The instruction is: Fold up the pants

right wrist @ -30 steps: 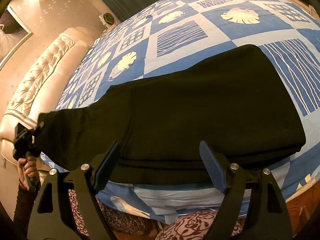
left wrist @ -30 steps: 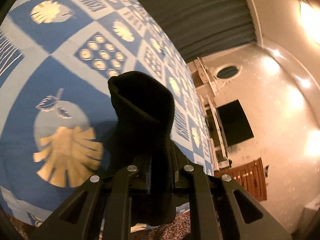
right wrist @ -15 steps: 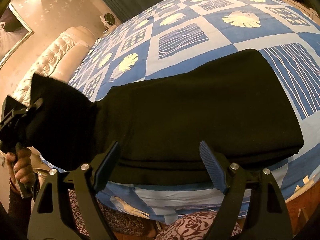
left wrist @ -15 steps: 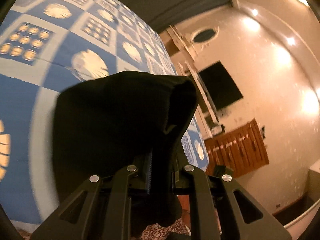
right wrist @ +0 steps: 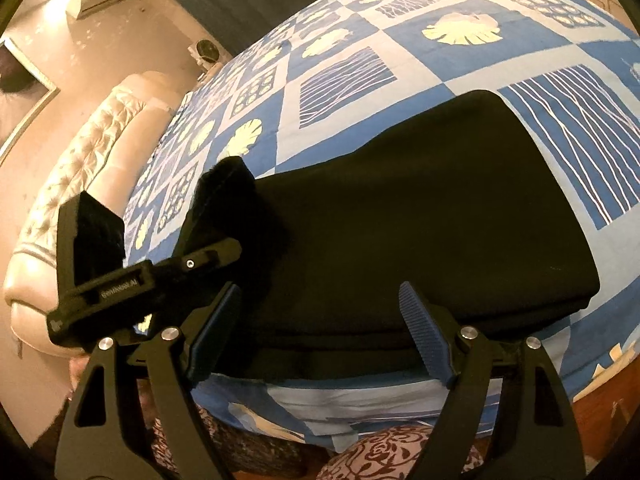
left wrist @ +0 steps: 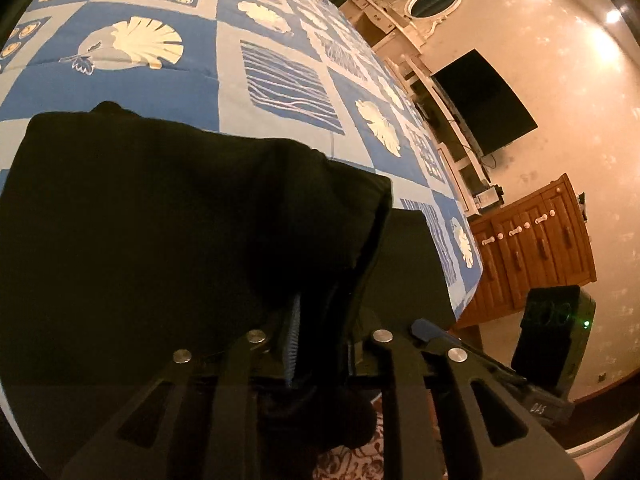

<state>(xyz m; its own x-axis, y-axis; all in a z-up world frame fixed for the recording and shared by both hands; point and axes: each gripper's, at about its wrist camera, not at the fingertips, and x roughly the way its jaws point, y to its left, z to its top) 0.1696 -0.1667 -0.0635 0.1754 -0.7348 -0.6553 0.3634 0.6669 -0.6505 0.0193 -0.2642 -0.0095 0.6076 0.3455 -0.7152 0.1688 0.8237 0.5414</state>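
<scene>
The black pants [right wrist: 420, 216] lie across the near edge of the blue patterned bed [right wrist: 344, 76]. My left gripper [left wrist: 320, 332] is shut on the leg end of the pants [left wrist: 192, 224] and holds it lifted and doubled over the rest of the garment. In the right wrist view the left gripper [right wrist: 224, 248] shows at the left, over the pants, with the held cloth bunched above it. My right gripper [right wrist: 316, 320] is open and empty, its fingers spread just above the near edge of the pants.
A tufted cream headboard [right wrist: 80, 160] is at the left. A TV [left wrist: 480, 100] and a wooden cabinet [left wrist: 536, 248] stand past the foot of the bed. A dark bin [left wrist: 552, 332] stands on the floor. A floral rug [right wrist: 400, 456] lies below the bed edge.
My left gripper has carried the held leg end rightward, from off the bed's left side to over the middle of the pants. My right gripper has stayed open and nearly still.
</scene>
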